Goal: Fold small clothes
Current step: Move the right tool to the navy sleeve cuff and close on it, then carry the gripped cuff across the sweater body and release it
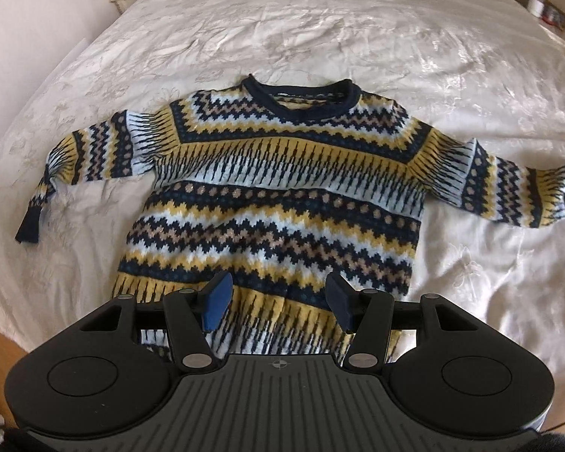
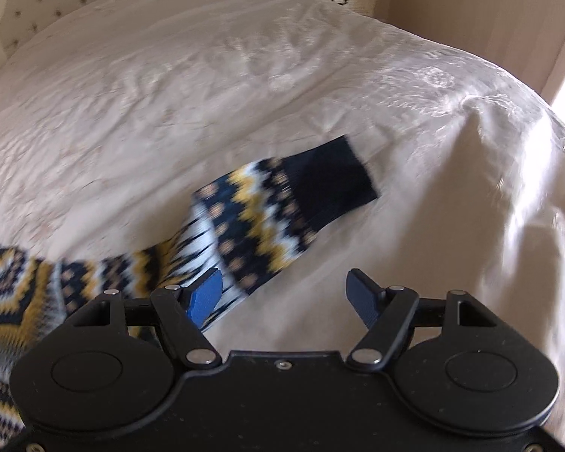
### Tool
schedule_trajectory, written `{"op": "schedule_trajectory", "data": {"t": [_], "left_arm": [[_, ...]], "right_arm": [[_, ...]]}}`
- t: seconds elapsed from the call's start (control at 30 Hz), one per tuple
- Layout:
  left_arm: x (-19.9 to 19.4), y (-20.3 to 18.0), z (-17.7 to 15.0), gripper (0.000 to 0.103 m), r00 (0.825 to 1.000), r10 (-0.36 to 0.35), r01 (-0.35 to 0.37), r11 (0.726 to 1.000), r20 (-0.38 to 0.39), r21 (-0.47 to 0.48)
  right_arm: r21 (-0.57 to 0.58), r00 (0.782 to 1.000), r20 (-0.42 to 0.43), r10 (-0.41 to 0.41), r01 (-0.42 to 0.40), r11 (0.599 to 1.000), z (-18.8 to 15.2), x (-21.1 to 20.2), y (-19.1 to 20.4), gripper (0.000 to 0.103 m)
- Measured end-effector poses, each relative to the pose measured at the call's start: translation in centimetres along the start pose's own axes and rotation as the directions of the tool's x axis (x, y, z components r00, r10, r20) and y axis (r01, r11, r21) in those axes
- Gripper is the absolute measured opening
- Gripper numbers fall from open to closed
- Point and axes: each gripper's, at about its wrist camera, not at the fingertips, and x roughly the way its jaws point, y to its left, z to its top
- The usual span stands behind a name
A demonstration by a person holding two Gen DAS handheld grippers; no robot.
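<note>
My left gripper (image 1: pixel 278 303) hangs with its jaws apart and empty above the hem of the patterned sweater (image 1: pixel 278 188), which lies flat, sleeves spread, on the white bedspread (image 1: pixel 320 30). My right gripper (image 2: pixel 286 297) is likewise parted, gripping nothing, just beside the sweater's sleeve (image 2: pixel 282 207) with its navy cuff.

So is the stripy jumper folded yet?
Not yet. The jumper is laid flat on the bed, sleeves spread out, which looks like the only step done. The left gripper hangs over its hem and the right gripper beside a sleeve, both with empty jaws. All the folding is left.
</note>
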Motion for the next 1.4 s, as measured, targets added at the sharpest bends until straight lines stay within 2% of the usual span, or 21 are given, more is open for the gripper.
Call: {"op": "schedule_trajectory", "data": {"t": [0.1,0.33,0.63,0.87,0.97,1.0,1.03,1.07,1.13,1.3,1.4], "left_arm": [[-0.1,-0.3,0.2,0.054,1.000,0.024,-0.024,0.999,0.000,-0.021],[0.0,-1.6,0.9,0.054,0.999,0.052,-0.053,0.998,-0.005,-0.023],[0.4,-1.9,1.5,0.054,0.997,0.079,-0.080,0.995,-0.020,-0.057],[0.7,-1.8,1.4,0.054,0.995,0.092,-0.095,0.993,-0.038,-0.076],[0.8,-1.7,1.4,0.054,0.995,0.092,-0.095,0.992,-0.045,-0.085],[0.9,-1.7,1.4,0.054,0.995,0.089,-0.093,0.992,-0.047,-0.086],[1.0,-1.8,1.4,0.054,0.995,0.087,-0.091,0.992,-0.047,-0.085],[1.0,-1.9,1.4,0.054,0.995,0.083,-0.086,0.993,-0.047,-0.082],[1.0,-2.2,1.5,0.054,0.996,0.075,-0.078,0.994,-0.045,-0.070],[0.8,-2.8,1.4,0.054,0.998,0.061,-0.063,0.997,-0.033,-0.047],[1.0,-2.7,1.5,0.054,0.998,0.053,-0.056,0.997,-0.038,-0.057]], "right_arm": [[0.012,1.000,-0.005,-0.003,0.003,1.000,1.3,1.6,-1.2,0.073],[0.091,0.997,-0.054,0.050,-0.045,0.995,3.1,4.8,-3.5,0.072],[0.154,0.994,-0.097,0.056,-0.040,0.987,4.0,8.2,-4.4,0.074],[0.245,0.992,-0.081,0.102,-0.079,0.966,4.2,9.2,-5.5,0.073],[0.223,0.991,-0.080,0.104,-0.084,0.971,4.3,9.1,-5.5,0.055],[0.212,0.990,-0.077,0.120,-0.102,0.972,4.3,9.0,-5.6,0.031],[0.208,0.984,-0.073,0.162,-0.143,0.968,4.3,8.9,-5.7,0.017],[0.215,0.978,-0.069,0.199,-0.180,0.960,4.2,8.8,-5.8,0.017],[0.195,0.975,-0.065,0.212,-0.196,0.961,4.3,8.5,-5.7,0.016],[0.050,0.961,-0.077,0.264,-0.261,0.964,4.7,6.2,-5.2,0.015],[-0.055,0.967,-0.106,0.230,-0.236,0.970,4.9,4.4,-5.7,0.015]]}}
